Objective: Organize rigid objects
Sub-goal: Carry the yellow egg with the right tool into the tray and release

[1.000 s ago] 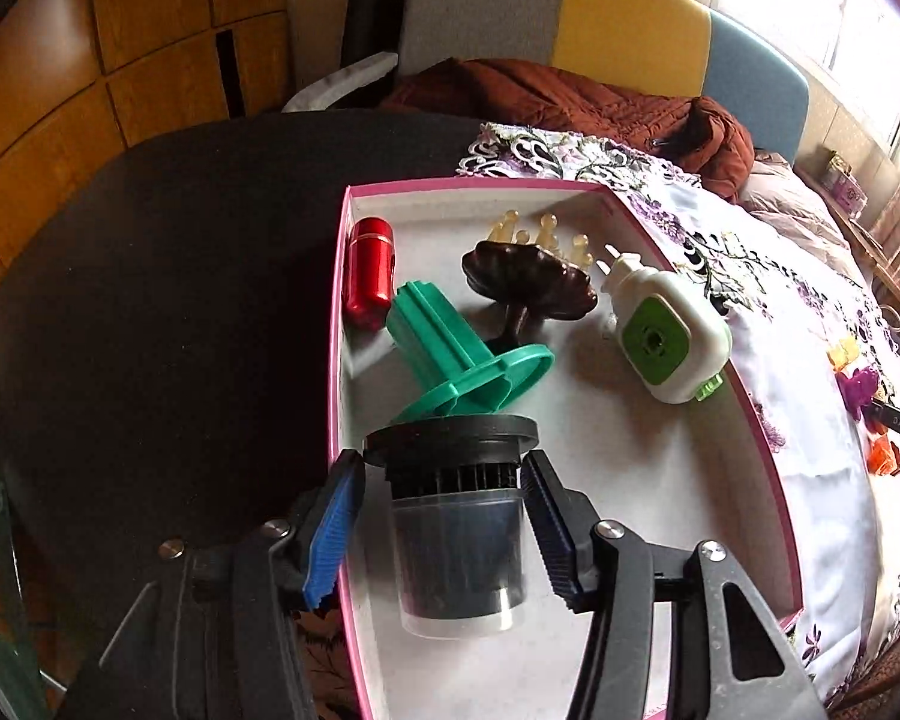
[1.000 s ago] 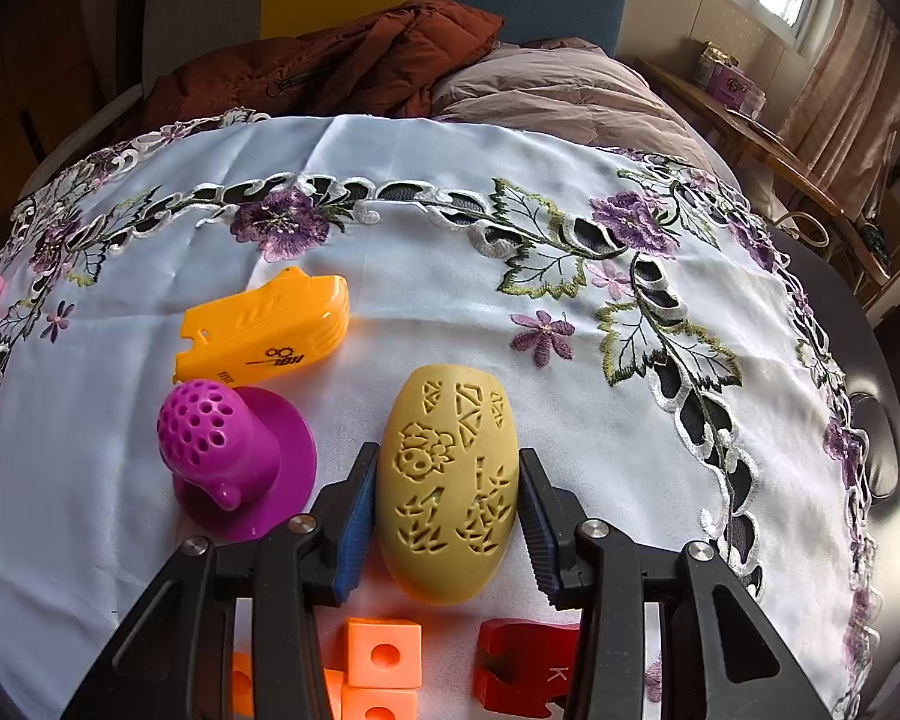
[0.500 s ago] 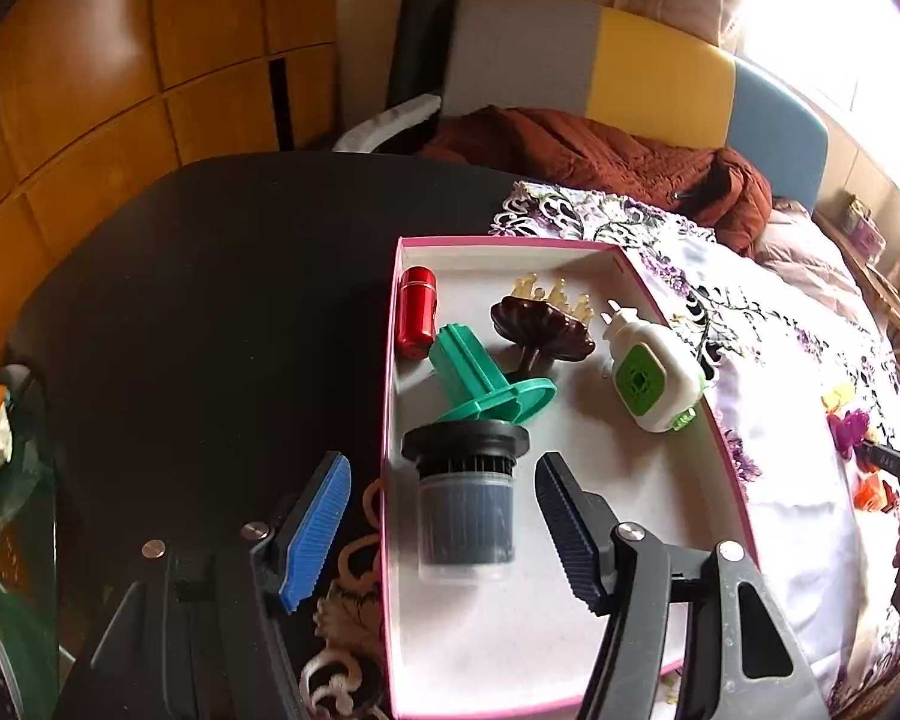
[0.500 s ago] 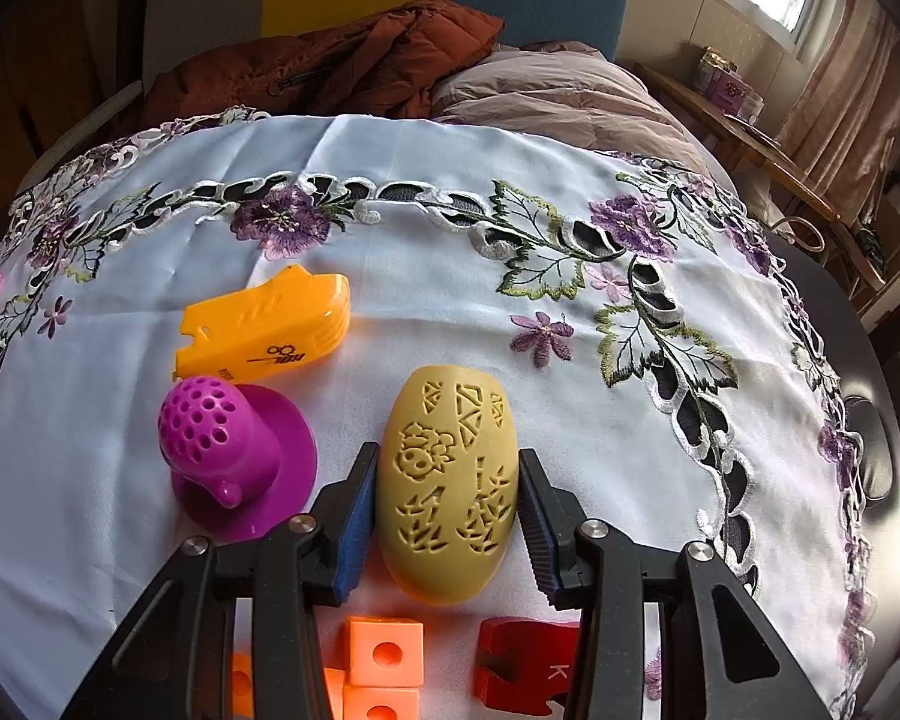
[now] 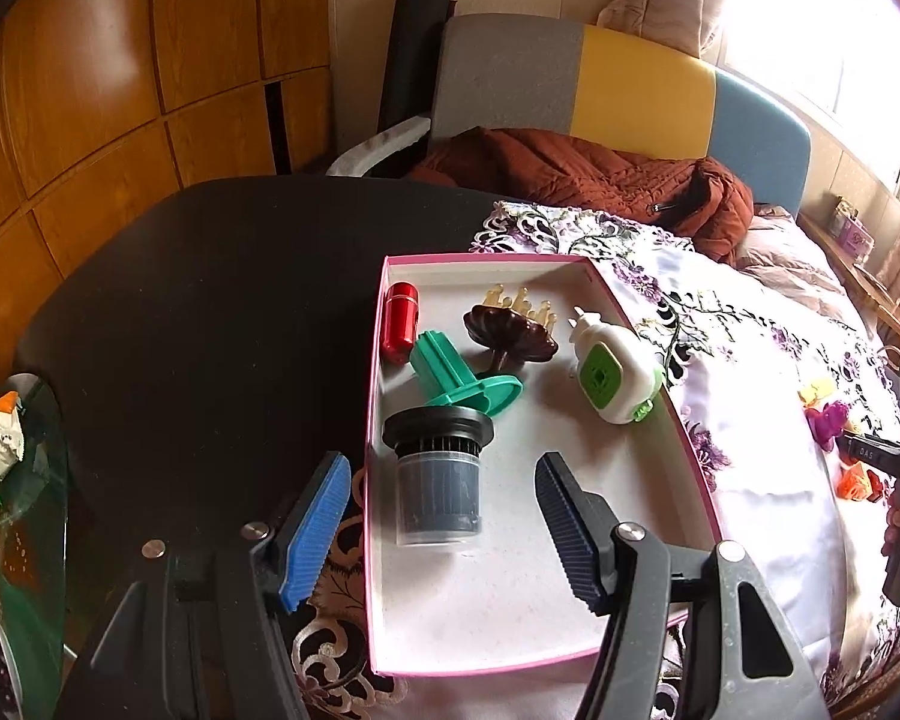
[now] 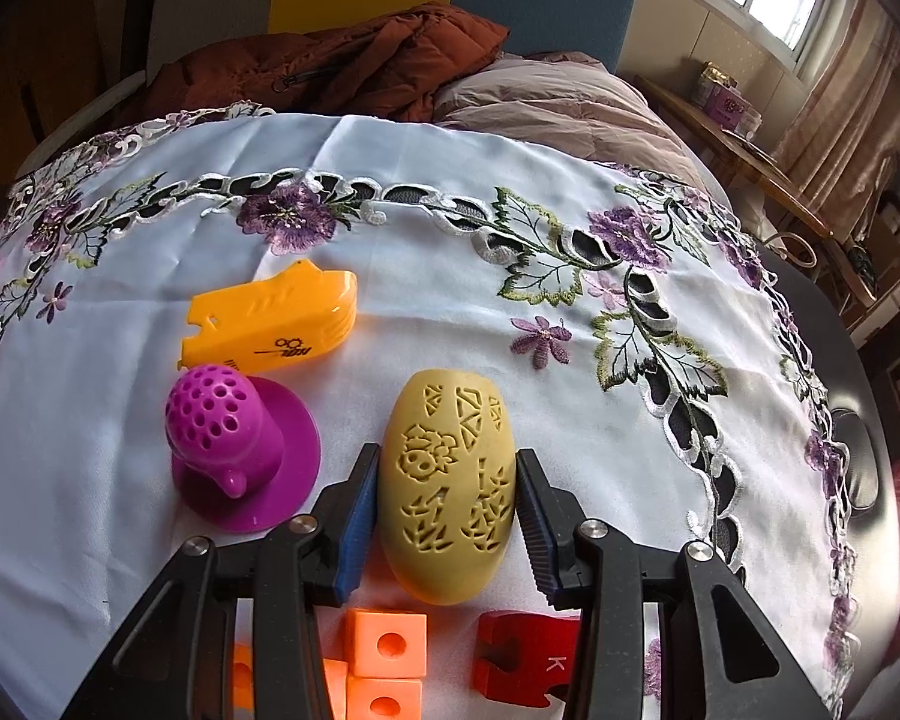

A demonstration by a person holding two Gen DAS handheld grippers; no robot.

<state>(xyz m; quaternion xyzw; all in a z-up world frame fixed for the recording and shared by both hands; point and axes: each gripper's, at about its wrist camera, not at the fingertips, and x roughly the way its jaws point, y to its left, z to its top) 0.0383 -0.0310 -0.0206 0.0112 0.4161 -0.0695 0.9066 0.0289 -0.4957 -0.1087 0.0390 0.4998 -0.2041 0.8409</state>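
Observation:
A pink-rimmed tray (image 5: pixel 699 483) holds a black-lidded clear canister (image 5: pixel 438 474), a green flanged piece (image 5: pixel 462 378), a red cylinder (image 5: pixel 399 329), a dark brown comb-like piece (image 5: pixel 510 333) and a white and green plug-in device (image 5: pixel 612 378). My left gripper (image 5: pixel 444 534) is open and raised behind the canister, touching nothing. My right gripper (image 6: pixel 447 516) is shut on a yellow perforated oval shell (image 6: pixel 447 492) resting on the white cloth. A purple perforated piece (image 6: pixel 237 450) and an orange plastic piece (image 6: pixel 270 321) lie to its left.
Orange cubes (image 6: pixel 384 645) and a red block (image 6: pixel 525 654) lie under the right gripper. The embroidered tablecloth (image 6: pixel 450 180) covers a dark round table (image 5: pixel 210 300). A sofa with a brown jacket (image 5: pixel 582 180) stands behind. A glass side table with snack bags (image 5: pixel 0 450) is at left.
My left gripper opened, let go of the black-lidded canister in the tray, and drew back and up. The right gripper stayed shut on the yellow shell without moving.

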